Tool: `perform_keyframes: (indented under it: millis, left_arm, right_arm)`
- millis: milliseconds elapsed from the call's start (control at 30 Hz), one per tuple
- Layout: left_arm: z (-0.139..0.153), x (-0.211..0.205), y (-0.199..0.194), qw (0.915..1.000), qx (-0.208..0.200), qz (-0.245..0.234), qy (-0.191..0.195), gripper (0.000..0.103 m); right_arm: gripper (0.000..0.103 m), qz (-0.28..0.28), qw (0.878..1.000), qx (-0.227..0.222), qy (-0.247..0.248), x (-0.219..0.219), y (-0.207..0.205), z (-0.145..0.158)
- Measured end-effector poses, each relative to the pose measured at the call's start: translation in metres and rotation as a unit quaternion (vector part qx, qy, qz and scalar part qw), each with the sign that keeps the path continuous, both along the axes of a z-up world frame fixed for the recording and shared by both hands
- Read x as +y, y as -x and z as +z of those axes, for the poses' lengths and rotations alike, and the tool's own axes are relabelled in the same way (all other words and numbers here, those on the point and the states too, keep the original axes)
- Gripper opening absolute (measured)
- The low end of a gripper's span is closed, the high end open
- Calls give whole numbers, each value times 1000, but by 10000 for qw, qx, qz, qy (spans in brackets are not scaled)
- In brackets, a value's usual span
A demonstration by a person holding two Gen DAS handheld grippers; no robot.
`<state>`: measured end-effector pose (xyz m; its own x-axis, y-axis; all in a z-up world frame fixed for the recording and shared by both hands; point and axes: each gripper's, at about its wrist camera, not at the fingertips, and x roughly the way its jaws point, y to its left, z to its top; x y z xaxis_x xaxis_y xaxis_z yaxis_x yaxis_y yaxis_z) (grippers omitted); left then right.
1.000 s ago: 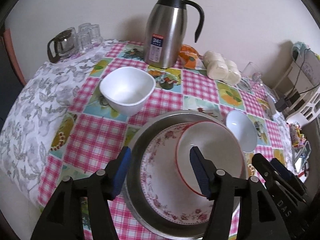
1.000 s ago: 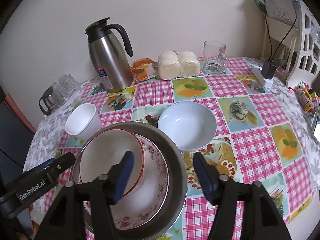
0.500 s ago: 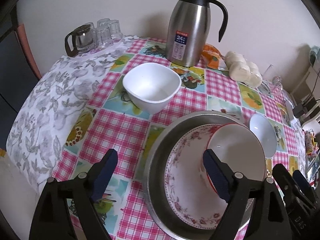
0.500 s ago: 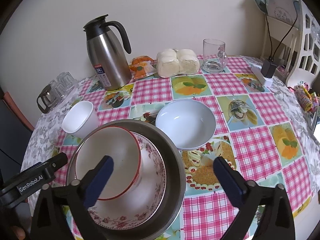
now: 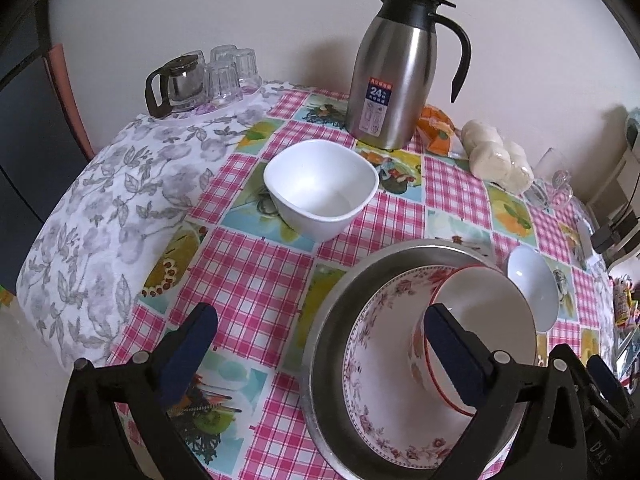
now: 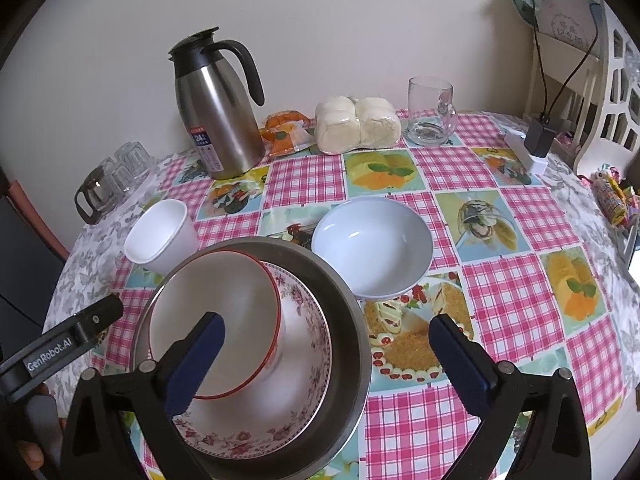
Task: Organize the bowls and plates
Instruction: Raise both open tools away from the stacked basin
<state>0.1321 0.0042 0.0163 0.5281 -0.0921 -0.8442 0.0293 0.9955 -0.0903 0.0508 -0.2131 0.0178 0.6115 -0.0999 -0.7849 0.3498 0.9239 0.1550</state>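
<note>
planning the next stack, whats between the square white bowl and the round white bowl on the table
In the right wrist view, only the far rim of the steel basin edges between the square white bowl and the round white bowl; behind it, bare checked tablecloth.

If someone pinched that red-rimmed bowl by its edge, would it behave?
Probably awkwardly. The red-rimmed bowl sits tilted inside the floral plate, so it may rock or slide. Its glossy surface looks slippery, and likely ceramic, so chippable against the steel basin.

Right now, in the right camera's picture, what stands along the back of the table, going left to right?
Glass teapot → steel jug → orange packet → buns → glass mug → charger.
</note>
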Motion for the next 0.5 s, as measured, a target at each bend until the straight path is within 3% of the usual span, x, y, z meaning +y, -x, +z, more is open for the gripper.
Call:
perform_keyframes:
  millis: [300, 500]
  left_arm:
    - [2, -3, 2, 9998, -155, -70, 141, 103]
    - [9, 2, 4, 9975, -451, 34, 551, 103]
  right_arm:
    - [103, 109, 9995, -293, -56, 0, 1, 6]
    - [103, 111, 9990, -367, -248, -7, 4, 5]
